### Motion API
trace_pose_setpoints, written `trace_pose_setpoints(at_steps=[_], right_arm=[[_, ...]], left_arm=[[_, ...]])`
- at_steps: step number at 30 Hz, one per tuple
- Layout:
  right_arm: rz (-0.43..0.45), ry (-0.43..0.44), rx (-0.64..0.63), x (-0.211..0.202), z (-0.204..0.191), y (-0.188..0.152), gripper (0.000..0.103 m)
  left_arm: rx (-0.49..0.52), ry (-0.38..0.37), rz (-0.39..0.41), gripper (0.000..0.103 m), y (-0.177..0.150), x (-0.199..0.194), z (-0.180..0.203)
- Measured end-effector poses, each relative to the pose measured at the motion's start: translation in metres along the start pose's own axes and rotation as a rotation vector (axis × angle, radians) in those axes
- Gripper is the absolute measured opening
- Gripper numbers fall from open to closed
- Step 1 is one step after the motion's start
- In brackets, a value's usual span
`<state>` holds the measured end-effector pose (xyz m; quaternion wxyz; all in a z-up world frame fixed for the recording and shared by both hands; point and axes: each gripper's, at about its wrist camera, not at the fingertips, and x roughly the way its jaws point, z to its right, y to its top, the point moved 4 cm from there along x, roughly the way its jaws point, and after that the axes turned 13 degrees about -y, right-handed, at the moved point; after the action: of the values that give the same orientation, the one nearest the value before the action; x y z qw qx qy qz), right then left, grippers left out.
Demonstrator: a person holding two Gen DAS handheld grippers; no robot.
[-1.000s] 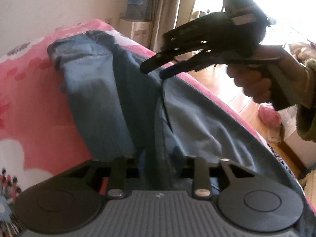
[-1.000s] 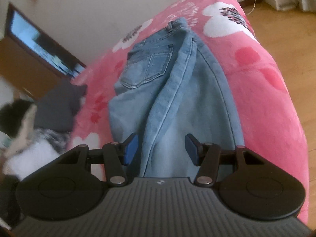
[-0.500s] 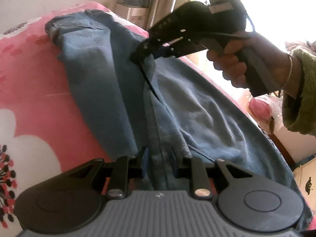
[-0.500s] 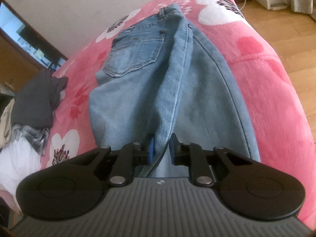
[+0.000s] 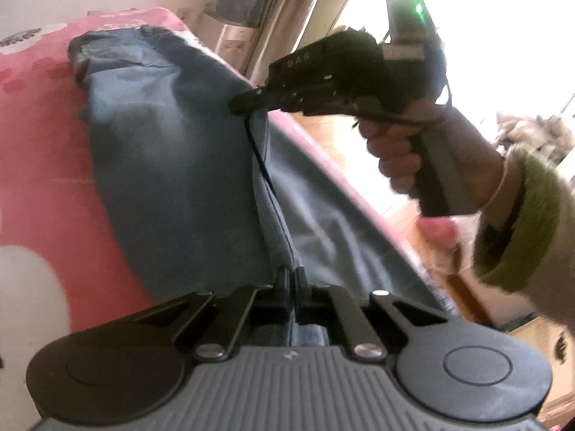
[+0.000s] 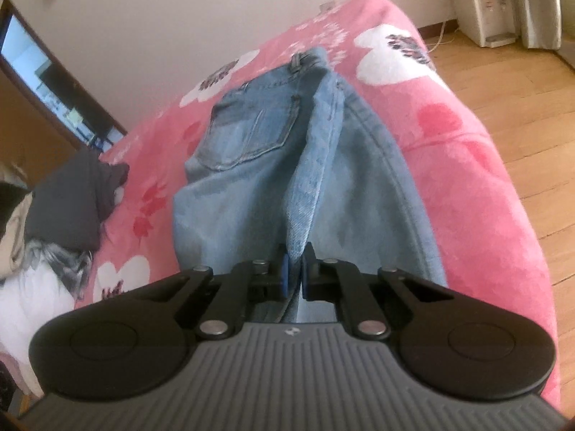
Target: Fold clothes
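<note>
A pair of light blue jeans [image 6: 251, 165] lies lengthwise on the pink flowered blanket [image 6: 467, 179], waistband at the far end and a back pocket facing up. My right gripper [image 6: 294, 269] is shut on a raised fold of denim along the middle seam. In the left wrist view the same jeans [image 5: 172, 165] look darker, and my left gripper [image 5: 290, 274] is shut on the seam ridge closer to me. Farther along that ridge, the right gripper [image 5: 244, 102], held by a hand in a green cuff, pinches the fabric.
A heap of dark grey, plaid and white clothes [image 6: 61, 208] sits on the blanket's left side. The bed drops off at the right to a wooden floor [image 6: 521, 82]. A white appliance [image 6: 481, 3] stands by the far wall beside a curtain.
Both grippers went from open to shut, each pinching the jeans' middle fold. The right gripper came down onto the seam, and the fold now stands up as a ridge between them.
</note>
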<state>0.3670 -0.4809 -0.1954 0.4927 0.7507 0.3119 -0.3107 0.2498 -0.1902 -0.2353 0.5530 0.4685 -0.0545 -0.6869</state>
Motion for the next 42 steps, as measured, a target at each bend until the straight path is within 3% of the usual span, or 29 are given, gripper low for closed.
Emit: trace_pose_setpoints(at_steps=[10, 20, 22, 25, 27, 32, 35, 37, 42], right_arm=[[0.052, -0.037, 0.051, -0.018, 0.031, 0.024, 0.004], [-0.007, -0.143, 0.023, 0.028, 0.064, 0.014, 0.004], [-0.014, -0.146, 0.013, 0.030, 0.065, 0.013, 0.005], [0.000, -0.134, 0.031, 0.015, 0.067, 0.021, 0.016], [0.030, -0.127, 0.056, 0.002, 0.072, 0.029, 0.027], [0.141, -0.119, 0.151, -0.024, 0.086, 0.040, 0.027], [0.210, -0.114, 0.209, -0.040, 0.094, 0.046, 0.027], [0.297, -0.184, 0.240, -0.063, 0.107, 0.046, 0.027], [0.503, -0.453, 0.395, -0.150, 0.156, 0.028, 0.027]], left_arm=[[-0.035, -0.127, 0.031, 0.003, 0.031, 0.040, 0.025], [-0.114, -0.124, -0.035, 0.004, 0.019, 0.094, 0.008], [-0.141, -0.150, -0.033, 0.018, 0.021, 0.089, 0.005], [-0.132, -0.175, 0.006, 0.037, 0.029, 0.062, 0.000], [-0.130, -0.194, 0.032, 0.045, 0.035, 0.042, -0.003], [-0.204, -0.255, 0.087, 0.052, 0.047, -0.010, -0.025], [-0.223, -0.249, 0.116, 0.052, 0.052, -0.034, -0.037], [-0.255, -0.221, 0.169, 0.052, 0.058, -0.048, -0.047], [-0.349, -0.181, 0.288, 0.052, 0.064, -0.075, -0.073]])
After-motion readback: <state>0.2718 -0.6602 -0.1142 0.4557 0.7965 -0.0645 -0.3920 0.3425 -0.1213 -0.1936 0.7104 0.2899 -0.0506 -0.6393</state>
